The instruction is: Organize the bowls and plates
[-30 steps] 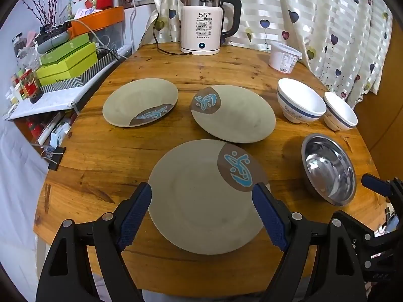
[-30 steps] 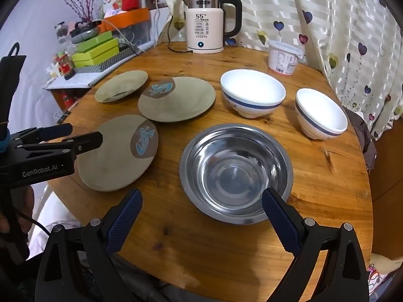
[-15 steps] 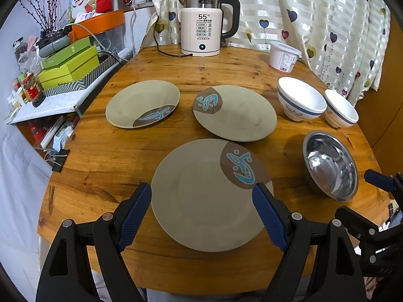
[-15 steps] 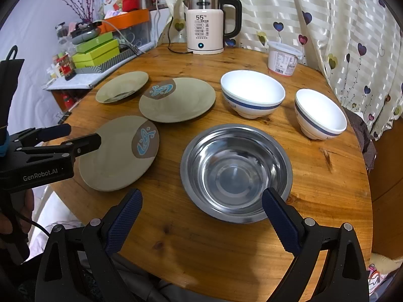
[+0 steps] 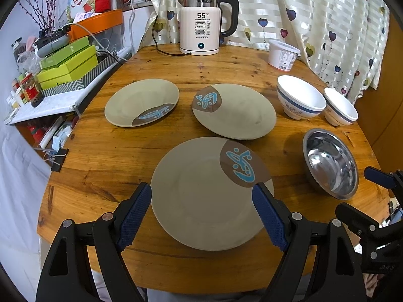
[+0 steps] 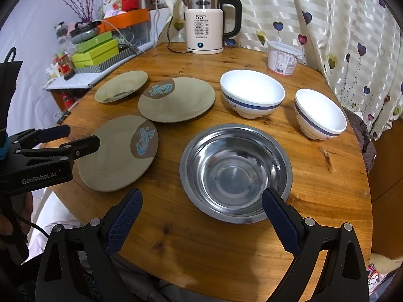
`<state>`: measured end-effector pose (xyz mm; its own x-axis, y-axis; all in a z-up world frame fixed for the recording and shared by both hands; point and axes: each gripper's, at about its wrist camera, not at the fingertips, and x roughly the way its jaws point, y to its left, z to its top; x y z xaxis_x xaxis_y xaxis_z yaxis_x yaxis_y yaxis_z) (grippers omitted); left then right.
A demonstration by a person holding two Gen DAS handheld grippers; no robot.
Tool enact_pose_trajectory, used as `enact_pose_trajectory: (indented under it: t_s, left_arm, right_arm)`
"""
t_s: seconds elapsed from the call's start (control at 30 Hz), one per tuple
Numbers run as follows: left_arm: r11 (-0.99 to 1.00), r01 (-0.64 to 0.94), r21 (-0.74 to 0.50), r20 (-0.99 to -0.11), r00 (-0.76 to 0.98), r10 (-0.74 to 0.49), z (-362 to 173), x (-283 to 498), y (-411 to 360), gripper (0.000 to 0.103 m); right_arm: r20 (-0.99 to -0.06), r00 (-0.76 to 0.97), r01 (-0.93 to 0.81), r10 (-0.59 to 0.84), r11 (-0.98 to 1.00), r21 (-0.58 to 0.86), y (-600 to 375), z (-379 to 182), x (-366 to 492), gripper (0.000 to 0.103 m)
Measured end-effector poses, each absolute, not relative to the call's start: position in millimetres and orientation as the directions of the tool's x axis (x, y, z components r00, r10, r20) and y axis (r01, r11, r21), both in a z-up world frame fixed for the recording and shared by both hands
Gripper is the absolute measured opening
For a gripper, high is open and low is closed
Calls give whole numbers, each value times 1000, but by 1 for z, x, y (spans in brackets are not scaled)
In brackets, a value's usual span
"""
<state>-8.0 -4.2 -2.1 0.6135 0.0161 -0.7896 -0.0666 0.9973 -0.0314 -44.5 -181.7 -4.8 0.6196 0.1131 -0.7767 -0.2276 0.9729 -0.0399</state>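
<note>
Gaping wide and empty, left tongs over matte round plate, right tongs over shiny steel bowl

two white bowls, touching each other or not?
Apart. The right wrist view shows bare table wood between the larger white bowl and the smaller white bowl; in the left wrist view they only overlap.

Round beige ceramic plates nearest cream electric kettle: brown patch, blue motif. White ceramic bowls: navy band. Shiny silver steel bowl. Cream striped curtain: hearts.
</note>
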Motion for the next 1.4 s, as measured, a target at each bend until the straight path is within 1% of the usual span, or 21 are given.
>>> enact_pose_trajectory:
  t_s: [1.4]
  left_arm:
    - [997,-53,-47,-788,615,-4,-5,-4,1,83]
  right_arm:
    - [-767,629,-244,123,969,-44,-170,-9,-38,97]
